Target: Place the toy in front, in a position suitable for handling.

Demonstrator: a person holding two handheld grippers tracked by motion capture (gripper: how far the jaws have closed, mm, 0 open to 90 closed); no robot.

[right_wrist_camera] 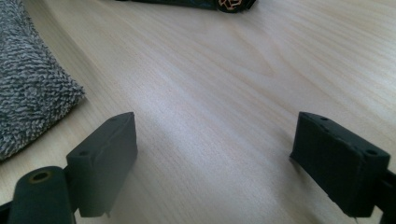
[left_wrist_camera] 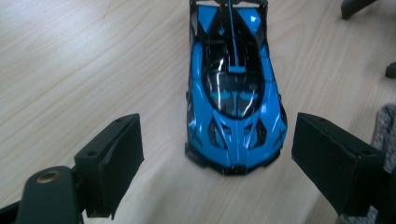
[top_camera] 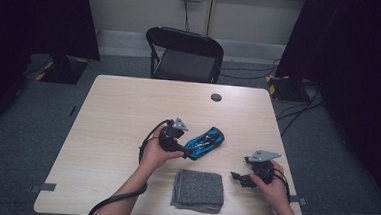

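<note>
Blue and black, a toy car is framed on the wooden table by the spread left gripper. The right gripper is held wide open beside a grey cloth.

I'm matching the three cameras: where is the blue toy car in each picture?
High view: blue toy car at table centre, beside the left gripper.
Left gripper view: centre top, ahead of open jaws.
Right gripper view: a dark sliver at the top edge.
Shared landmark: grey cloth.
</note>
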